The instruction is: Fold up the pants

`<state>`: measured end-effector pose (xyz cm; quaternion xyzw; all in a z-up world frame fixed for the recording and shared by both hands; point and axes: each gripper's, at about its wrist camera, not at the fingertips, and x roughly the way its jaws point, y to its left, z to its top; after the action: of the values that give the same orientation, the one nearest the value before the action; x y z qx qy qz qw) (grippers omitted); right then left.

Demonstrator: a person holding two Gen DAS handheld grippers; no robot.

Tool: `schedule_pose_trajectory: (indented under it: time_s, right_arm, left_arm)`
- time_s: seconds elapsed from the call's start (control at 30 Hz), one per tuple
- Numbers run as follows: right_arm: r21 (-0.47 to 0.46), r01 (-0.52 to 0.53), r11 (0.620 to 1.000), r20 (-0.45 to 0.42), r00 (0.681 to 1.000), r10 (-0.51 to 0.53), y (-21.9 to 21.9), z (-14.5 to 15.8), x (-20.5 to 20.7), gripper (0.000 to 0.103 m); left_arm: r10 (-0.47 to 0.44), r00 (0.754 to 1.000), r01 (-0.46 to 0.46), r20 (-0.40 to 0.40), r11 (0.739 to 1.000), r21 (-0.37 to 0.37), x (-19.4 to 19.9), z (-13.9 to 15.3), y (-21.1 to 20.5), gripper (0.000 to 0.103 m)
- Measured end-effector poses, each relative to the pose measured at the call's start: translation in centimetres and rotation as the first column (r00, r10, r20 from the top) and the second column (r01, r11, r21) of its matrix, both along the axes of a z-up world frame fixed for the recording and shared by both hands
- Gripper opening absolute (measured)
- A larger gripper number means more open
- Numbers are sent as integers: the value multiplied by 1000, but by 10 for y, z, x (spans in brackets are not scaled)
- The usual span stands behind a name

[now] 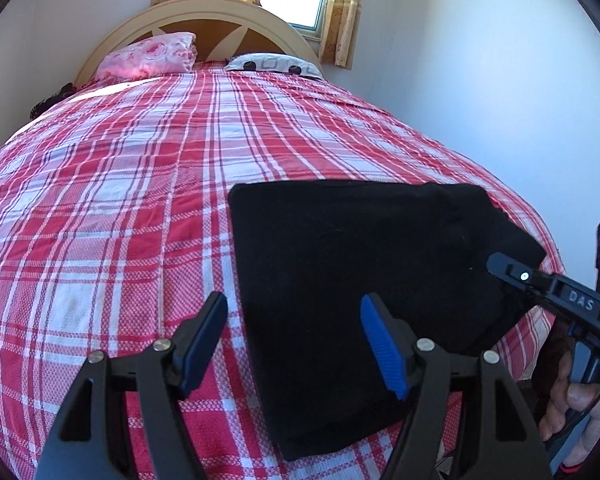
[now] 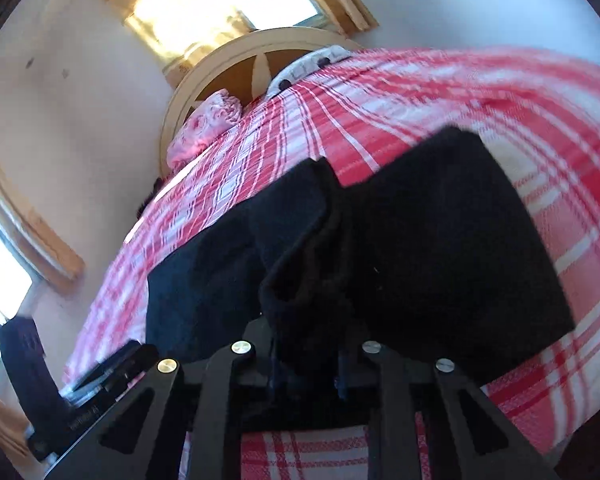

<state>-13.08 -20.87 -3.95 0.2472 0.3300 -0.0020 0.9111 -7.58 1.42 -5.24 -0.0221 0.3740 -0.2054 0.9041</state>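
Lying on the bed [image 1: 100, 208] is one pair of black pants [image 1: 364, 280], folded into a thick, roughly rectangular pad near the bed's right edge and close to its foot. Two pillows rest at the head of the bed: one pink floral pillow [image 1: 152, 58] at the left corner and one white pillow with dark spots [image 1: 274, 65] beside it, both against a curved cream and brown headboard [image 1: 204, 20]. One window with yellowish patterned curtains [image 1: 342, 12] stands behind the headboard.

Two grippers show. The left gripper [image 1: 296, 344] hovers with its jaws spread wide and nothing between the pads; the left edge of the pants falls between its fingers, the blue ribbed pad [image 1: 384, 348] over the cloth and the other finger over the plaid cover. The right gripper [image 2: 306, 364] comes in from the bed's right edge, a hand [image 1: 580, 404] around its handle, and its jaws are drawn narrow on a bunched fold of the pants, which rises into a soft rolled ridge right at the fingers.

The pants look matte and fleecy, with rounded corners. The bed cover is a woven red and white plaid with a fine checked weave, lying smooth.
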Motion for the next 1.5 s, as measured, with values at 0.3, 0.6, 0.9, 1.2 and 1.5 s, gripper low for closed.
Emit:
schedule_pose_trajectory:
  time_s: [0.3,0.6,0.9,1.2,1.5]
  right_arm:
    - [-276,74,958,256,967,-1,-13,64,-44,20]
    - [-89,152,984,112,984,-142,-73,-25,-62,20]
    - [6,129,992,107,986,-129,-85,-20,-62,31]
    - [-354,179,918,235,967,-98,-37,53,-82,38]
    - [-267,62,962,57,997,-49,-30,-3,-48,36]
  left_arm:
    - [2,997,-1,72,1000,-14,7,21,-14,77]
    - [-36,997,31,70,997,69,4,10,-45,77]
    - [-33,998,27,48,992,123,5,5,-52,77]
    - [2,994,-24,108,979,202,11,20,-75,81]
    - [40,995,-64,90,959,277,23,8,-98,86]
